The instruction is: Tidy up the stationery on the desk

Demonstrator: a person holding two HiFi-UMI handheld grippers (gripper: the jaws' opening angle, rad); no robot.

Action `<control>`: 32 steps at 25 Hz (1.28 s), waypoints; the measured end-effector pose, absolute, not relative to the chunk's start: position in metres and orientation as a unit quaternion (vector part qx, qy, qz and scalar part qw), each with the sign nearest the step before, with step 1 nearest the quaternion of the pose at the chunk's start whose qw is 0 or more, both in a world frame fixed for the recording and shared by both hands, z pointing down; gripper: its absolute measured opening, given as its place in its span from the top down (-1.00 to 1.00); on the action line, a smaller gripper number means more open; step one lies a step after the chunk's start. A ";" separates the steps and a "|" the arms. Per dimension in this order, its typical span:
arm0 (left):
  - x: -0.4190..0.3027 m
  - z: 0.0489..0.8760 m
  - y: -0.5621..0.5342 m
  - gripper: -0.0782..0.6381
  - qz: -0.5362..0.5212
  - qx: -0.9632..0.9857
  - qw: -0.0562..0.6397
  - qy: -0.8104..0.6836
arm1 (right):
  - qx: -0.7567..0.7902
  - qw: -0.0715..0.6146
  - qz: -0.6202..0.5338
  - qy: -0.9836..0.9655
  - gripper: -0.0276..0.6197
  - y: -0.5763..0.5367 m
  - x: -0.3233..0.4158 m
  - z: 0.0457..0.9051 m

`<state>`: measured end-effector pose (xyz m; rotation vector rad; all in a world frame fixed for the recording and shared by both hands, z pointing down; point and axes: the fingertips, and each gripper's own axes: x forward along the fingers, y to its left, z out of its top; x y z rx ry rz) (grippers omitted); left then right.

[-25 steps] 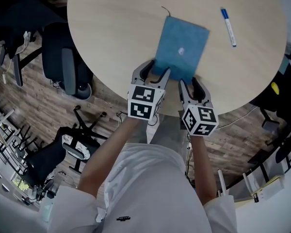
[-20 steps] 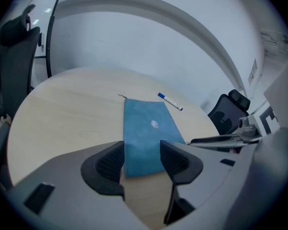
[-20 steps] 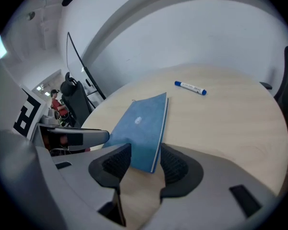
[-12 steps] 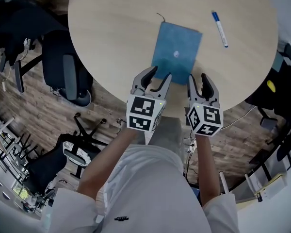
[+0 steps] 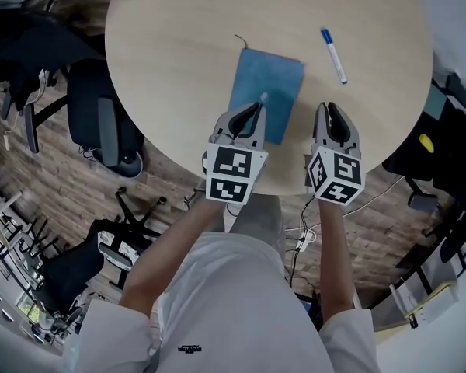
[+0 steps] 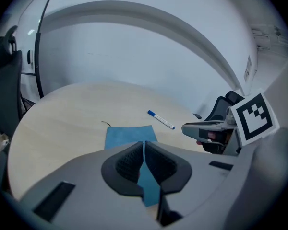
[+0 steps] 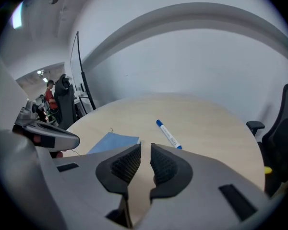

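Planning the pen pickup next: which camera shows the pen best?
The right gripper view: the pen lies whole there, nearest and largest, blue cap away from the camera. The head view shows the pen whole from above but small; the left gripper view shows it farther off, thin.

Left gripper (image 5: pixel 255 110) jaws, spread before, now meet over the blue notebook's (image 5: pixel 269 80) near edge. Right gripper (image 5: pixel 332 110) has shifted off it, rightward, with jaws narrowed to a slit.

Blue notebook (image 5: pixel 267 84) with a small white spot; white pen (image 5: pixel 333 55), blue cap; pale wood-grain surface (image 5: pixel 179 45). The grey left hand-held gripper (image 5: pixel 252 112) and right hand-held gripper (image 5: pixel 332 112) bear black-and-white square markers.
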<state>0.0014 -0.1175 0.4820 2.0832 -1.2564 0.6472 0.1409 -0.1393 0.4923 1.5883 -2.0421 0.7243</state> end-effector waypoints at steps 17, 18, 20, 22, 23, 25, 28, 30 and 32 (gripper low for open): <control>0.041 0.513 -0.157 0.70 0.258 0.797 0.318 -0.444 | 0.532 0.335 0.215 -0.747 0.46 -0.225 0.180 0.554; 0.040 0.516 -0.156 0.70 0.259 0.796 0.319 -0.445 | 0.532 0.340 0.215 -0.745 0.46 -0.225 0.181 0.558; 0.038 0.520 -0.153 0.70 0.262 0.794 0.320 -0.446 | 0.534 0.344 0.219 -0.740 0.46 -0.227 0.184 0.568; 0.038 0.522 -0.151 0.70 0.264 0.792 0.322 -0.446 | 0.534 0.345 0.223 -0.739 0.46 -0.229 0.187 0.573; 0.038 0.522 -0.150 0.70 0.265 0.792 0.323 -0.446 | 0.532 0.345 0.225 -0.740 0.46 -0.230 0.187 0.574; 0.039 0.522 -0.146 0.70 0.267 0.792 0.324 -0.443 | 0.523 0.344 0.232 -0.744 0.58 -0.229 0.184 0.573; 0.039 0.523 -0.142 0.70 0.272 0.793 0.326 -0.437 | 0.517 0.343 0.240 -0.747 0.63 -0.229 0.181 0.573; 0.039 0.523 -0.141 0.70 0.275 0.794 0.324 -0.435 | 0.521 0.335 0.246 -0.746 0.63 -0.230 0.180 0.570; 0.037 0.520 -0.141 0.70 0.274 0.795 0.322 -0.435 | 0.527 0.324 0.247 -0.746 0.64 -0.228 0.181 0.561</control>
